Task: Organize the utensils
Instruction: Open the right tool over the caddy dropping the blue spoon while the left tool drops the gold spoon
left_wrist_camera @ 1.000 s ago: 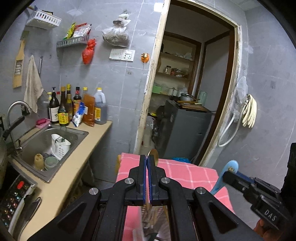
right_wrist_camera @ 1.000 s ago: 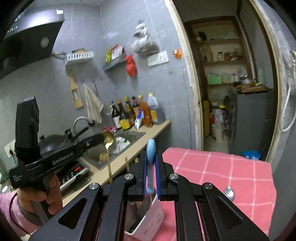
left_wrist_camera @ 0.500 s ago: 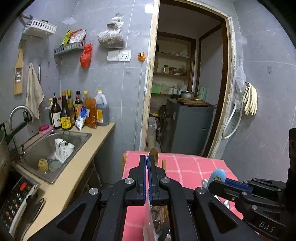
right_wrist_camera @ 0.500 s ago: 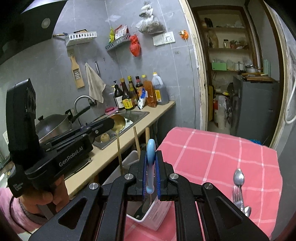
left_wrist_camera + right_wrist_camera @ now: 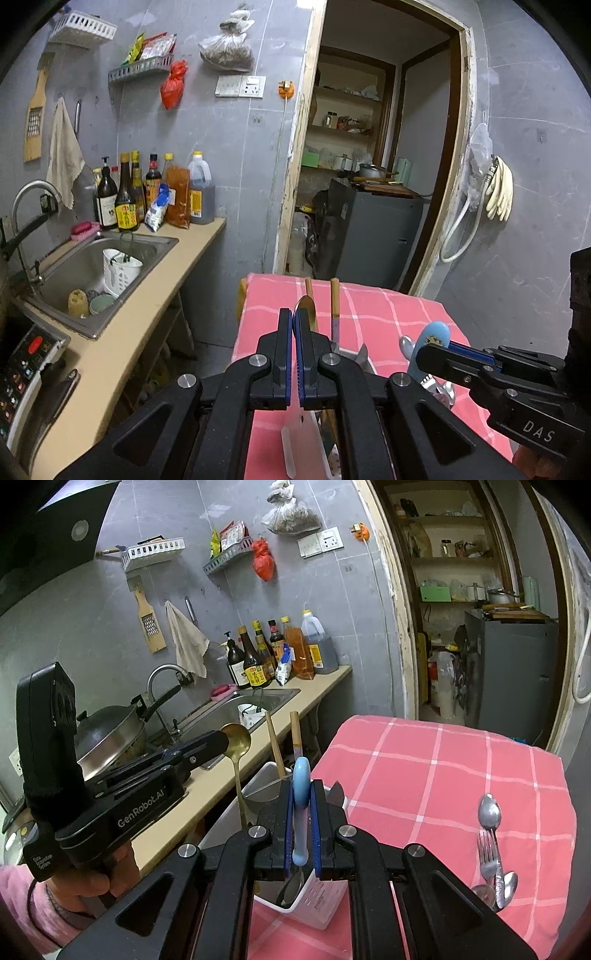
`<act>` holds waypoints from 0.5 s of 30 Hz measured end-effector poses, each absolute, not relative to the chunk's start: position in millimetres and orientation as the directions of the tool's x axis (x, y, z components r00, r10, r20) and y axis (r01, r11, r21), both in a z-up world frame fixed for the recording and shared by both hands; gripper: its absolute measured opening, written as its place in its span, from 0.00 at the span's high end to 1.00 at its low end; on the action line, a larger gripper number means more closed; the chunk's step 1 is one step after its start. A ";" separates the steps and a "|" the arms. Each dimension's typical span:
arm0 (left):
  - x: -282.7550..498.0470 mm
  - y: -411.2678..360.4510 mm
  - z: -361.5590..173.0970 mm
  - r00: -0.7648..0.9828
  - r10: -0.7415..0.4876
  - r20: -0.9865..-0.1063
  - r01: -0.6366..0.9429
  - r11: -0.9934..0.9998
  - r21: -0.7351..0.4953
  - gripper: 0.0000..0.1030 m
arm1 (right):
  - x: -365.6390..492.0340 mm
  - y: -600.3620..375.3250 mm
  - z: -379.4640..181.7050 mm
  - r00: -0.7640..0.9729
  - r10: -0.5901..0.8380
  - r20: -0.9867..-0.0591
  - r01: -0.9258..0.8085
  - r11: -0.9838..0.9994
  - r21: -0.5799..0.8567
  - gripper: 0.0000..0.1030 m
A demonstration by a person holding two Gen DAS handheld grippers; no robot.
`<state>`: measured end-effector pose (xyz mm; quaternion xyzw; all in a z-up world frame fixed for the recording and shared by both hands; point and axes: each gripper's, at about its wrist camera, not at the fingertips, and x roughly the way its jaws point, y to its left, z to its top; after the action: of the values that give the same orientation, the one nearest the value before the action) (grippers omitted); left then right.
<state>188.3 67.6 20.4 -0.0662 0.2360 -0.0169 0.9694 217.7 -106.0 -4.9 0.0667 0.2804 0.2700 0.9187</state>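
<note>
My left gripper is shut on a gold spoon, bowl up, its handle reaching down into the white utensil holder on the pink checked tablecloth. My right gripper is shut on a light blue spoon directly above the same holder; it also shows in the left wrist view. Two wooden chopsticks and a dark ladle stand in the holder. A steel spoon, a fork and more spoons lie on the cloth at the right.
A beige counter with a steel sink runs along the left, with sauce bottles at its back. A wok sits on the stove. A doorway opens behind the table.
Both grippers have lowered toward the utensil holder, each still holding its spoon. The table and the holder's chopsticks now show larger and closer.
</note>
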 end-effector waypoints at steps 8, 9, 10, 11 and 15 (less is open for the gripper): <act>188.5 75.2 15.1 0.879 -0.084 -0.469 0.002 0.985 -0.174 0.97 | 216.8 -104.3 -9.1 0.690 0.531 -0.492 -0.455 0.847 0.276 0.92; 188.6 74.9 14.7 0.879 -0.086 -0.470 0.003 0.985 -0.174 0.97 | 217.8 -104.2 -8.6 0.689 0.531 -0.494 -0.455 0.847 0.276 0.92; 188.3 74.5 14.4 0.879 -0.087 -0.470 0.005 0.985 -0.173 0.97 | 217.8 -104.4 -9.2 0.687 0.530 -0.496 -0.454 0.847 0.276 0.92; 187.7 74.3 14.4 0.879 -0.088 -0.469 0.006 0.985 -0.172 0.97 | 218.4 -104.2 -9.2 0.686 0.529 -0.499 -0.453 0.848 0.275 0.92; 186.7 75.1 15.7 0.875 -0.110 -0.471 0.022 0.982 -0.189 0.97 | 218.2 -103.2 -9.8 0.683 0.528 -0.505 -0.450 0.848 0.279 0.92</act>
<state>186.7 75.1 15.7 -0.0891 0.2476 -0.0342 0.9642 218.2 -103.2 -9.8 0.0659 0.2953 0.2674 0.9149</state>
